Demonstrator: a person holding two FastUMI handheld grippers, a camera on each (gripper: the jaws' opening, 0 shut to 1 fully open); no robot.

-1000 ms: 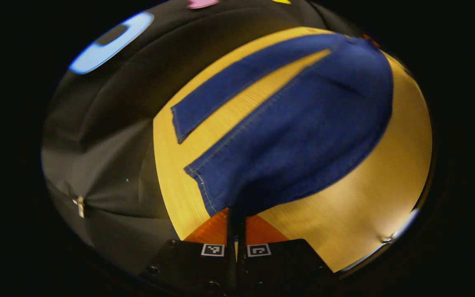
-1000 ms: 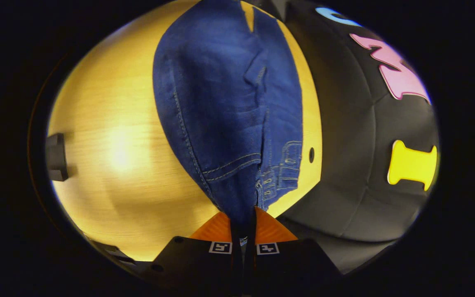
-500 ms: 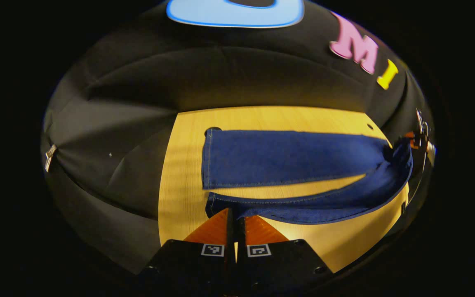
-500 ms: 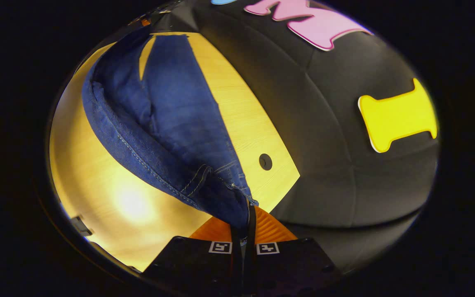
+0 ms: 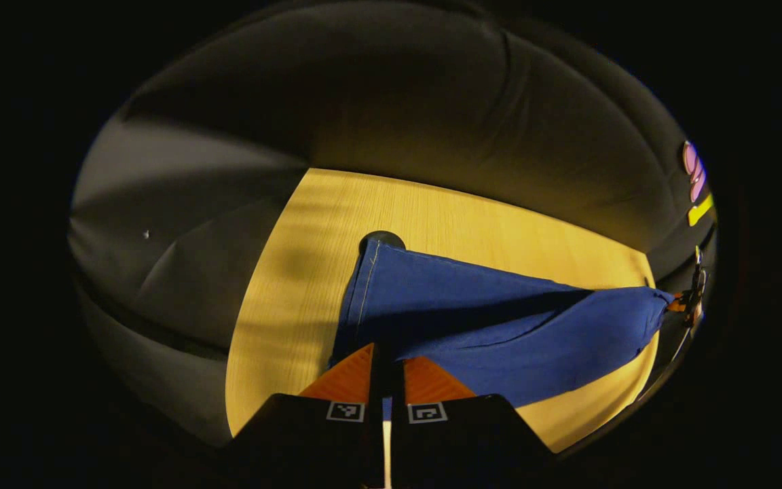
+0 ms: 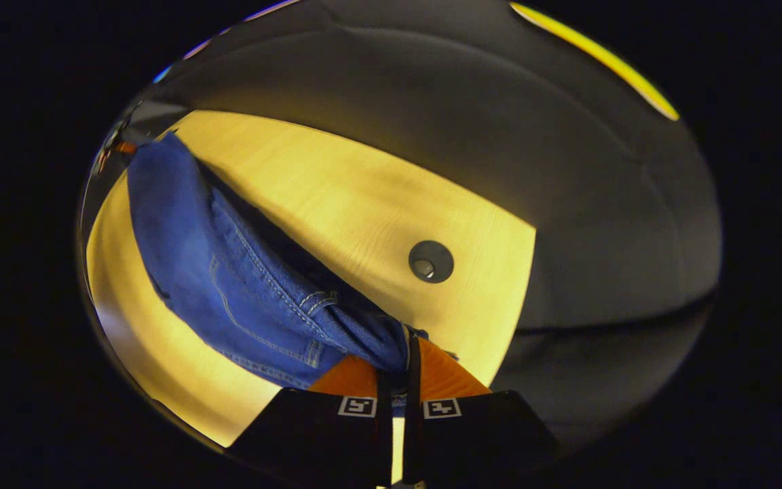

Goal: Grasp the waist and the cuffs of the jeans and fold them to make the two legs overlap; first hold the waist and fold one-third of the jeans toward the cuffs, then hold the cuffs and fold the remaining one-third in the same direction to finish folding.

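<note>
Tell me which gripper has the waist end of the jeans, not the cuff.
The right gripper: belt loops and pocket stitching on the jeans sit at its fingers. The left gripper pinches a plain hemmed cuff.

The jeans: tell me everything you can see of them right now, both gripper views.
The jeans are dark blue denim with pale stitching. They stretch across the yellow wooden table between the left gripper, shut on the cuff end, and the right gripper, shut on the waist end with its belt loops and pocket seams. One leg lies over the other, with a hemmed cuff beside a dark hole in the tabletop. The middle sags toward the table.
</note>
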